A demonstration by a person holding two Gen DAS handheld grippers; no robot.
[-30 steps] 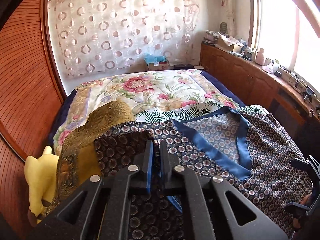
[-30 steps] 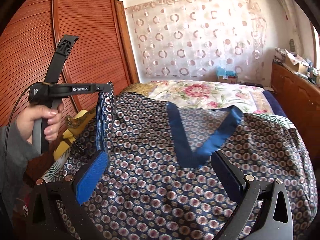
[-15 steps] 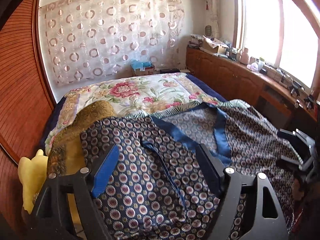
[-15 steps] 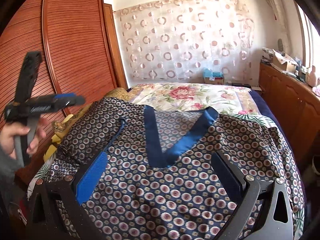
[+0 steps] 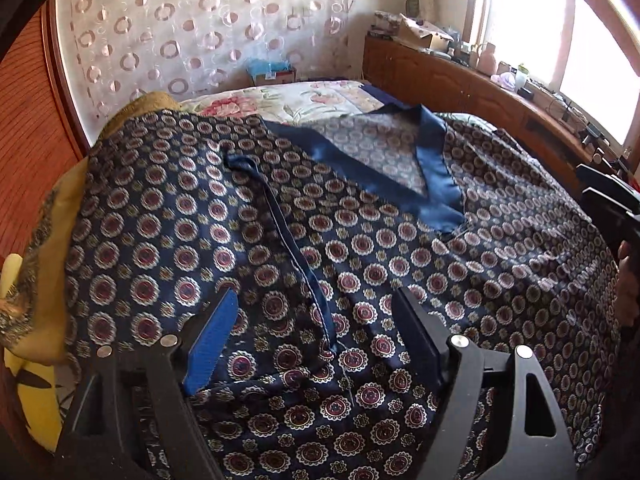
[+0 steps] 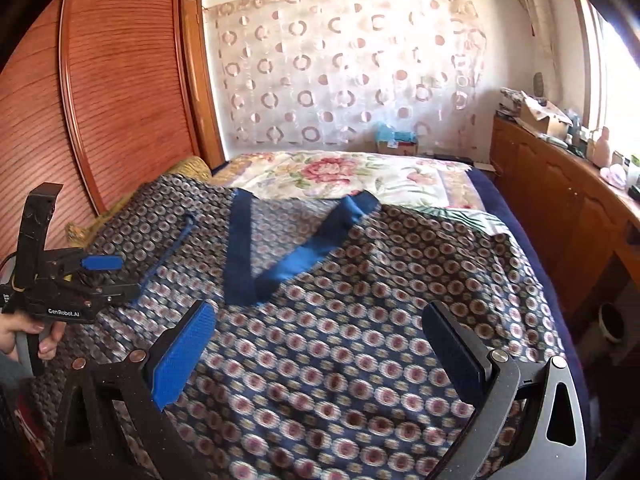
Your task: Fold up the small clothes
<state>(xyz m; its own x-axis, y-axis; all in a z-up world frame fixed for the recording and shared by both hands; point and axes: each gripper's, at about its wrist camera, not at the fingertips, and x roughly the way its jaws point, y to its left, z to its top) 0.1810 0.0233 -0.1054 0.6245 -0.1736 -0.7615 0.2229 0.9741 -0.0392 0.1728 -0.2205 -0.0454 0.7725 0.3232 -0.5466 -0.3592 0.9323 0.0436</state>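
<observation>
Over the bed (image 6: 486, 184), I hold both hand-held grippers, left (image 5: 316, 340) and right (image 6: 320, 356), open and empty; next grasp should pinch the patterned garment (image 5: 360, 264) at its folded edge.

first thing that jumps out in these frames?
The navy patterned garment with its blue satin V-neck trim, spread across the near half of the bed and filling both views. Behind it lies the floral bedspread, with a ring-patterned curtain on the far wall. Both the left gripper and right gripper hover open above the cloth, nothing between their fingers.
</observation>
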